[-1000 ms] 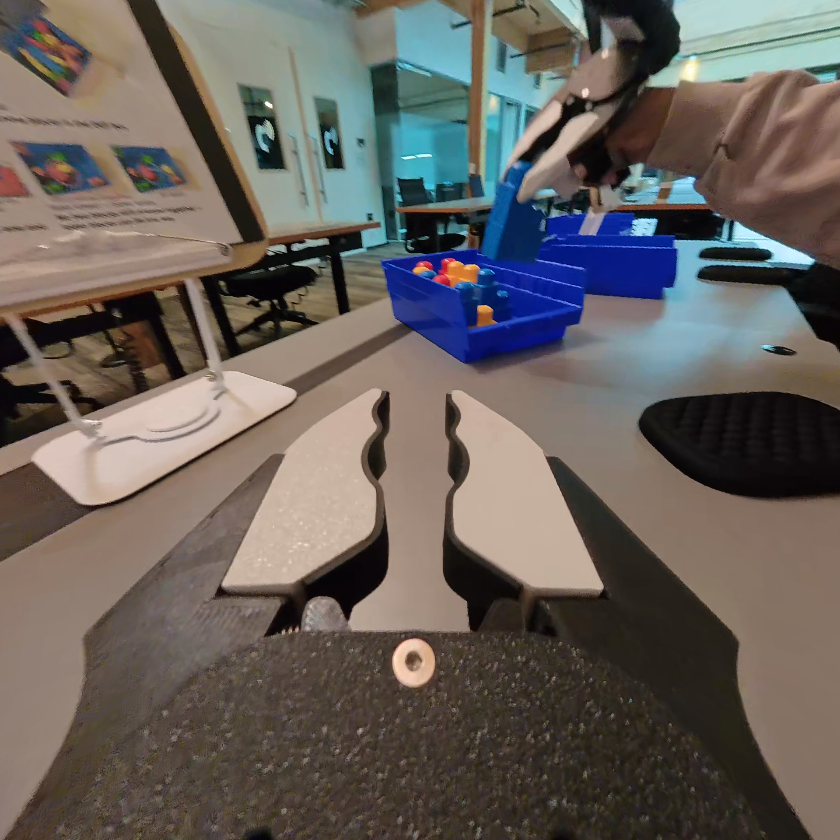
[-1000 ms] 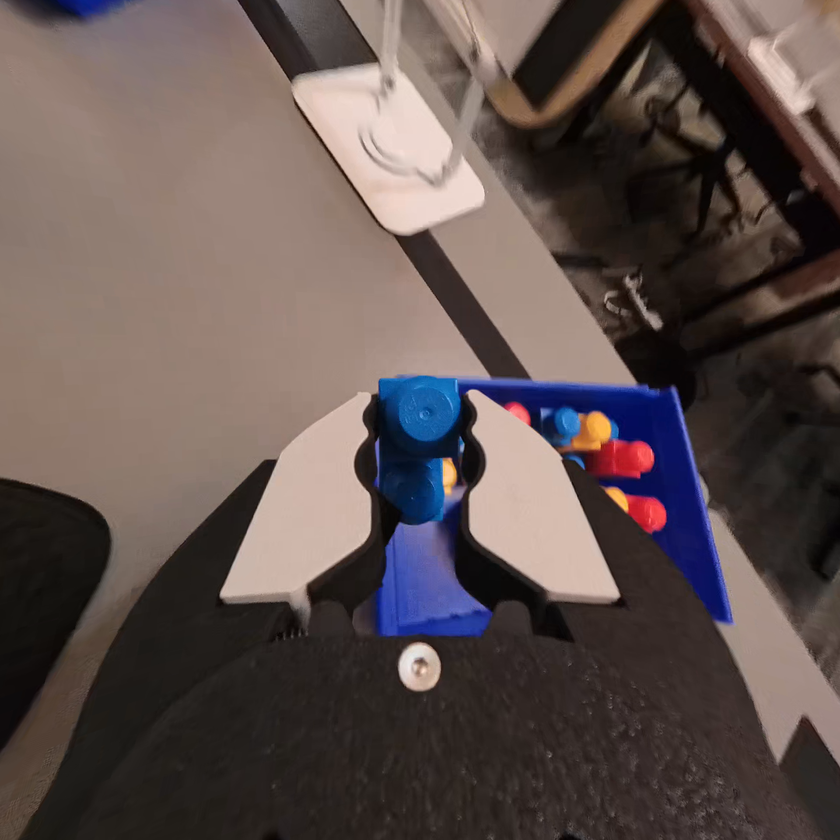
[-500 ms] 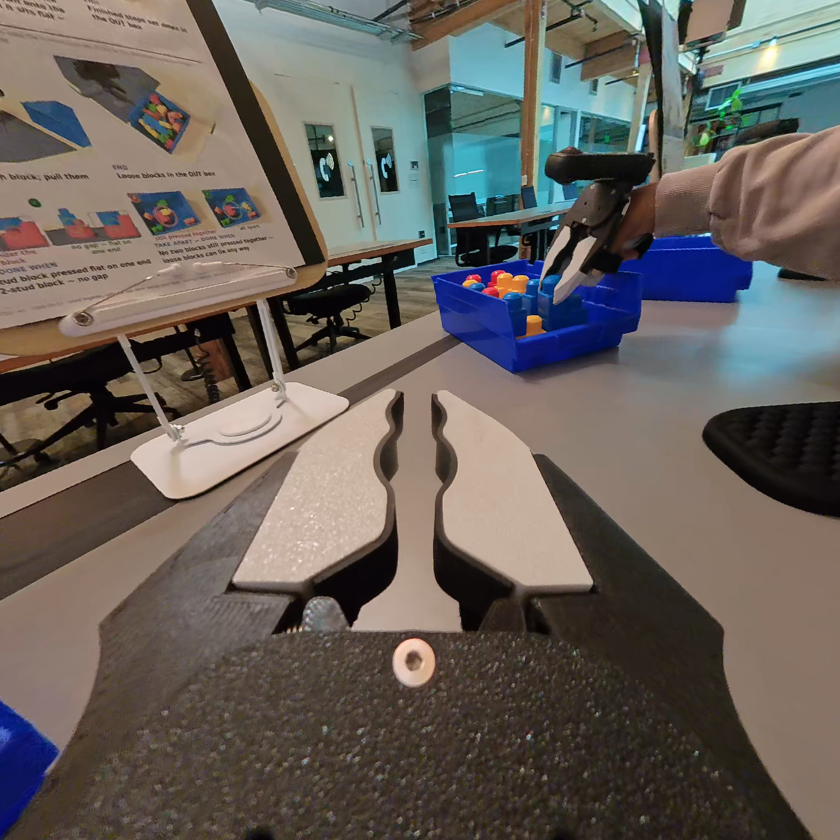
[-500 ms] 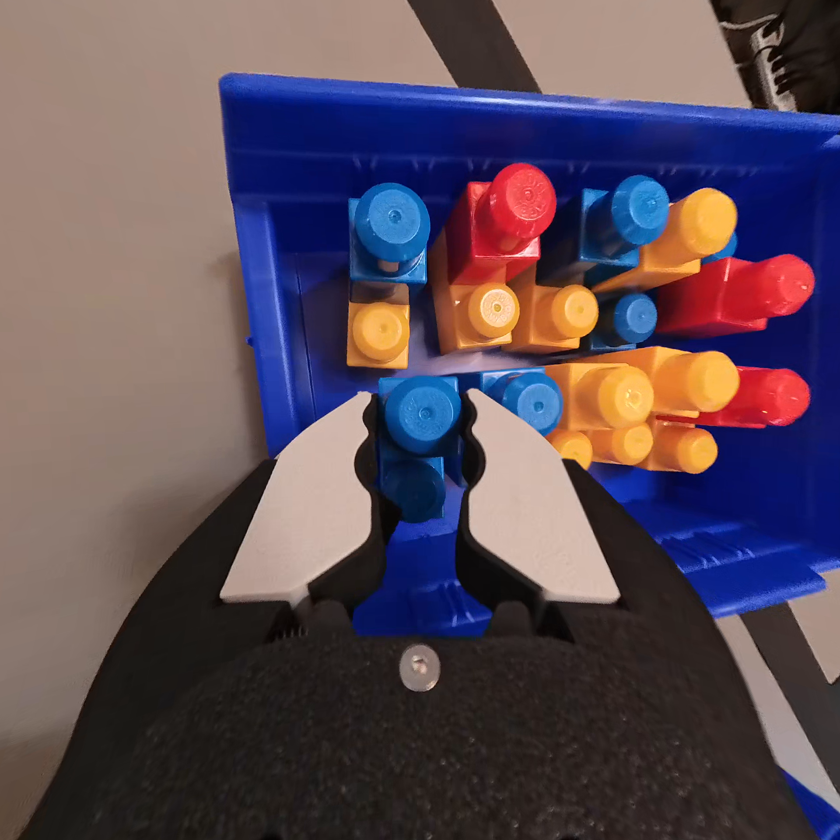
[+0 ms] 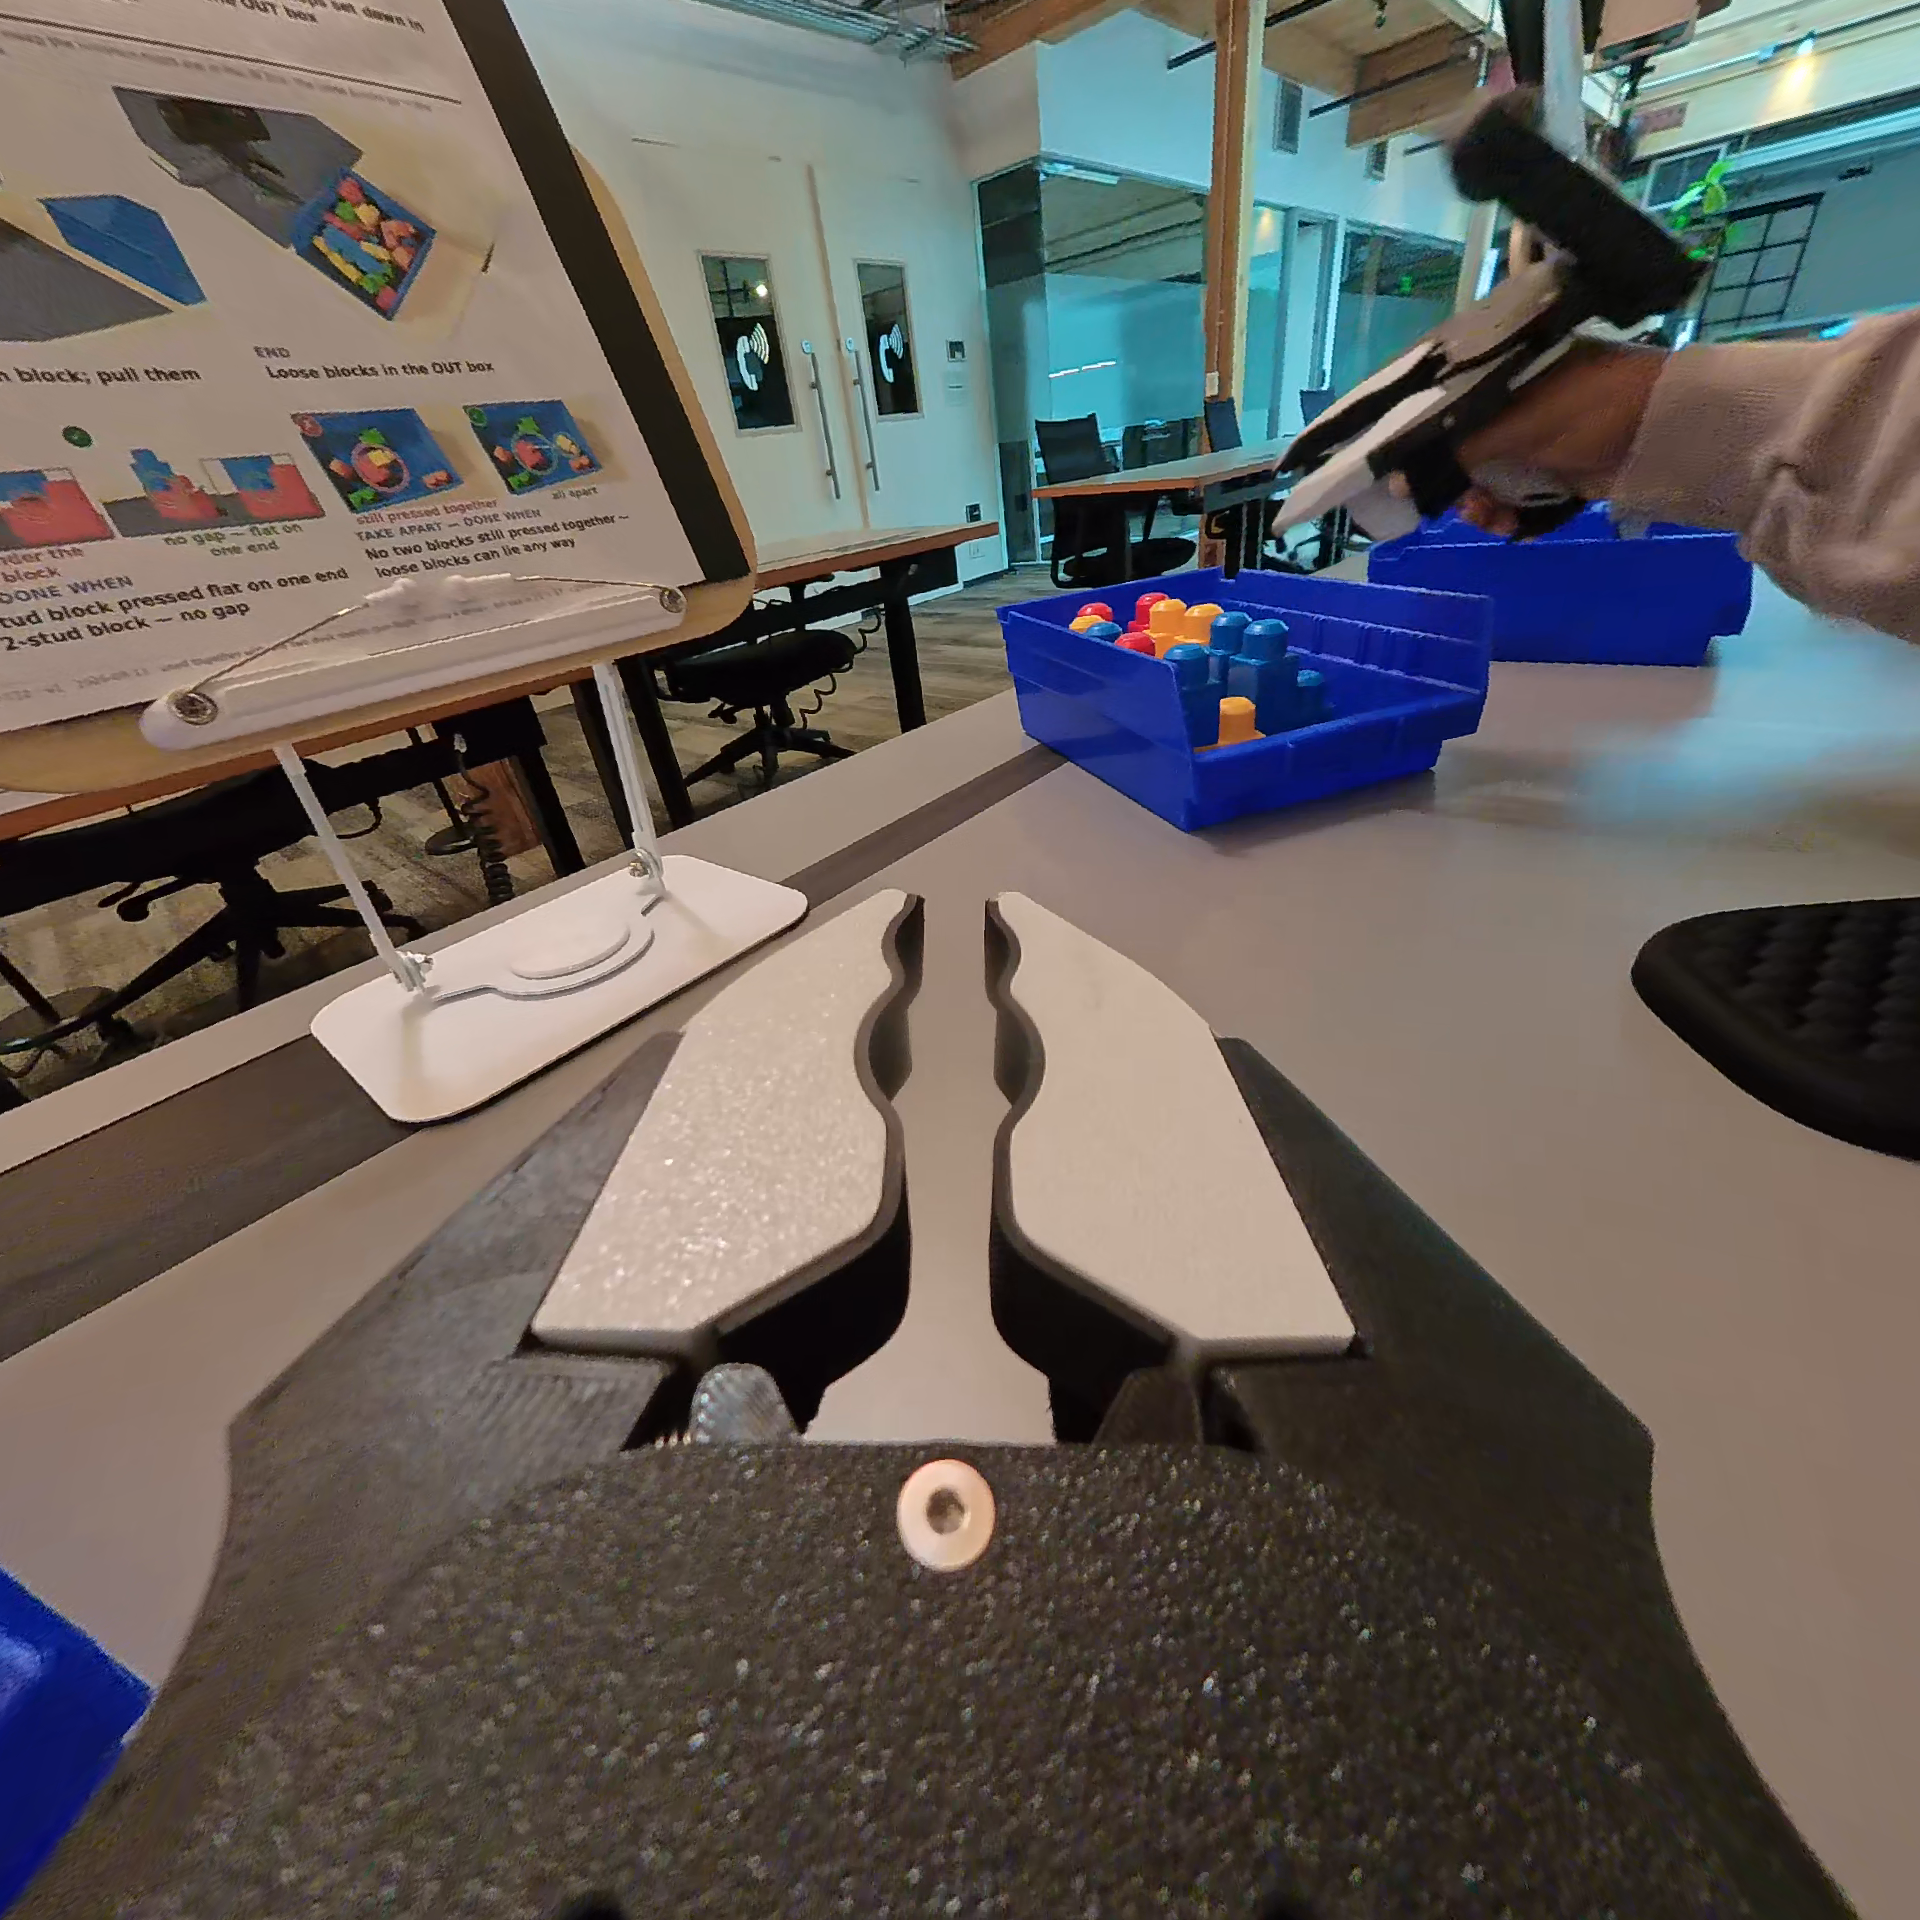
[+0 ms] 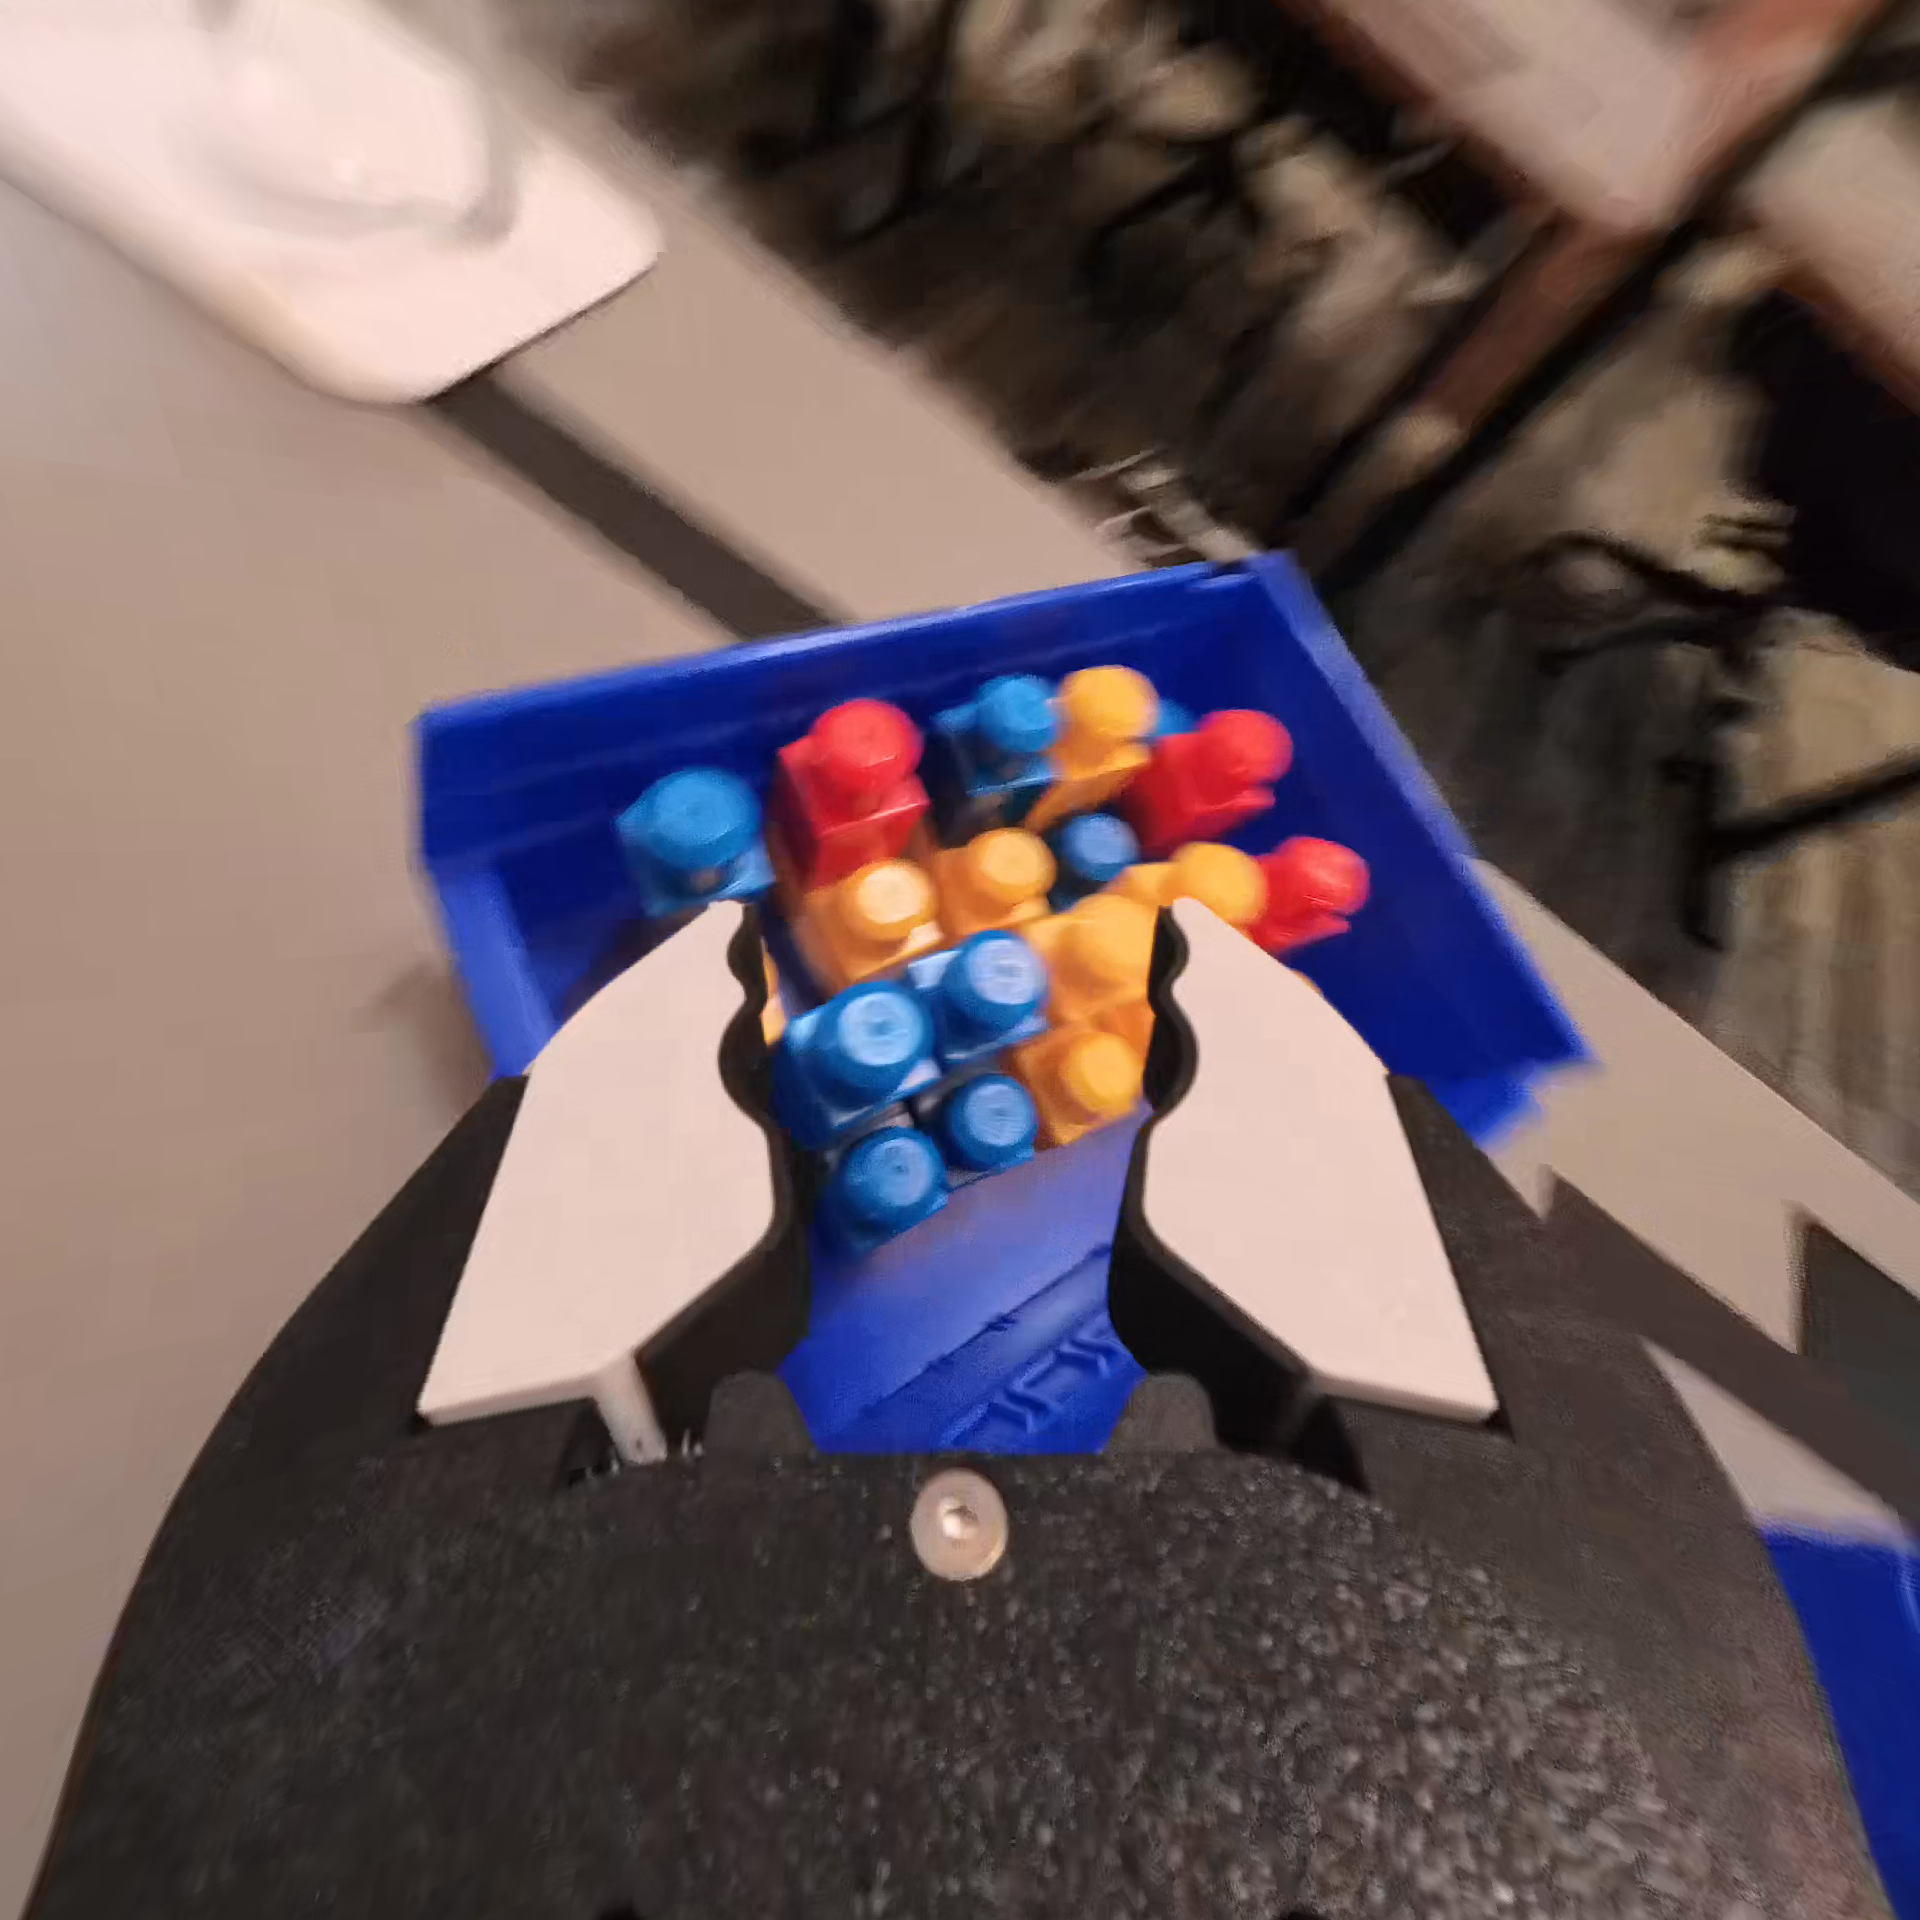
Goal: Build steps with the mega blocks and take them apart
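Observation:
A blue bin [image 5: 1101, 717] on the grey table holds several red, orange and blue mega blocks. A blue stepped block assembly [image 6: 883, 1049] stands in the bin's near part; it also shows in the left wrist view [image 5: 1247, 665]. My right gripper [image 6: 956, 914] is open and empty above the bin [image 6: 623, 727], clear of the blocks; in the left wrist view it [image 5: 1283, 499] hovers above the bin's far side. My left gripper [image 5: 954, 904] is empty, its jaws almost together, low over the bare table, well short of the bin.
An instruction board on a white stand [image 5: 561, 966] is at the left, near the table's edge. A black mat [image 5: 1797, 1018] lies at the right. A second blue bin [image 5: 1558, 582] stands behind the first. Another blue object [image 5: 42, 1714] is at the lower left corner. The tips of one gripper are about 45 cm away from the tips of the other. The blue object [image 5: 42, 1714] lies around 20 cm away from my left fingertips.
My right gripper carried the blue stepped block down into the bin, opened, let it go and lifted away. My left gripper's jaws closed slightly and it barely moved.

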